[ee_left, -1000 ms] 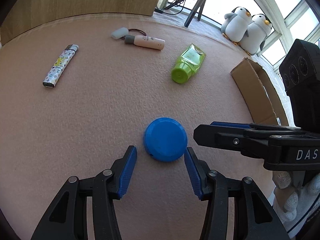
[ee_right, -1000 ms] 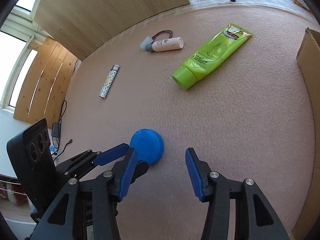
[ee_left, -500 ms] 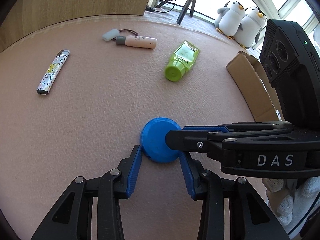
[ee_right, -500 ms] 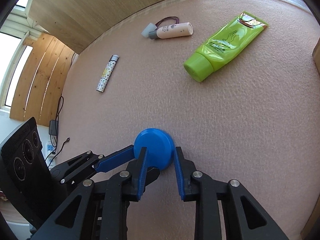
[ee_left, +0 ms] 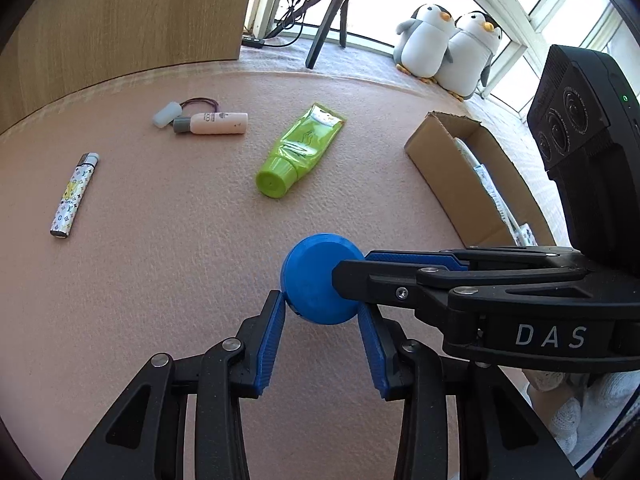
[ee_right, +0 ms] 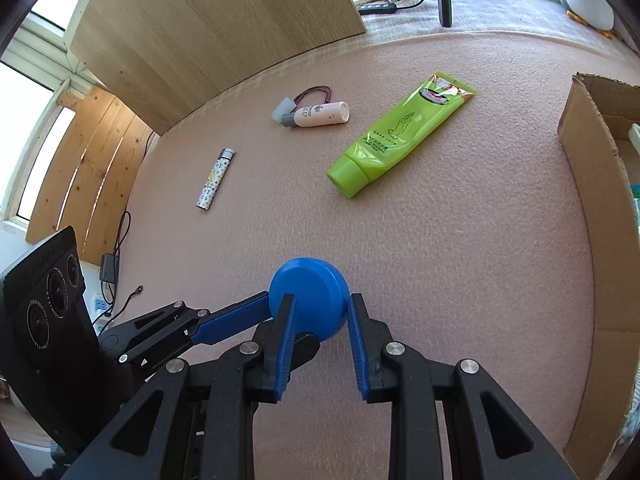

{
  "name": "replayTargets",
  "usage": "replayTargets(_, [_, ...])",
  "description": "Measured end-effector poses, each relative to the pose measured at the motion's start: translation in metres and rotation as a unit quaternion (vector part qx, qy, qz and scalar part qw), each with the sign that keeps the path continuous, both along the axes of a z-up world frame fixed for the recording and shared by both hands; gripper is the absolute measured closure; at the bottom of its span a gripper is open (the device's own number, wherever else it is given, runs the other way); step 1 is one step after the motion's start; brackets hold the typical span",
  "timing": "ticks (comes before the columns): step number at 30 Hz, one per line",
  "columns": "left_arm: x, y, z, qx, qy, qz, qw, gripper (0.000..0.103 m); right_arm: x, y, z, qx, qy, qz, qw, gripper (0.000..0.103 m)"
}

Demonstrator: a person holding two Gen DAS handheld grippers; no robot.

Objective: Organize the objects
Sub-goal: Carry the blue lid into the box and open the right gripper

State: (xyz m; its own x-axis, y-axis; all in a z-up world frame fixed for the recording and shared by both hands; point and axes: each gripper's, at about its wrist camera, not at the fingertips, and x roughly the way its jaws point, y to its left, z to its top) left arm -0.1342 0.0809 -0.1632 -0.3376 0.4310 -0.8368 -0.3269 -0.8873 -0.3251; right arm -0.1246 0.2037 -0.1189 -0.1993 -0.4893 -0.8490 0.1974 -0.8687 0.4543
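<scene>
While both grippers' fingers (ee_right: 285, 320) clench the blue disc (ee_right: 310, 304), it tilts above the mat (ee_right: 440, 260).

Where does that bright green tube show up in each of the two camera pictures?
Left wrist view: the green tube lies upper centre, cap toward the camera, left of the cardboard box.
Right wrist view: the green tube lies upper right of centre, left of the cardboard box.
Shared landmark: the lighter, far left of the tube.
</scene>
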Motion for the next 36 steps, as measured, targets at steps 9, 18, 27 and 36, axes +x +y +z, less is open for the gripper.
replayTargets(9, [0.000,0.067,0.032,0.014,0.029,-0.048,0.9983,0.062,0.014,0.066,0.034,0.013,0.041,-0.044,0.998,0.080])
replayTargets(18, [0.006,0.137,0.048,0.022,0.044,-0.092,0.9945,0.062,0.028,0.129,0.052,0.017,0.060,-0.092,0.994,0.080])
replayTargets(27, [0.011,0.200,0.048,0.032,0.042,-0.133,0.9898,0.062,0.041,0.185,0.053,0.030,0.065,-0.136,0.988,0.080])
replayTargets(36, [0.011,0.238,0.040,0.038,0.032,-0.155,0.9866,0.062,0.046,0.220,0.047,0.037,0.059,-0.162,0.984,0.080])
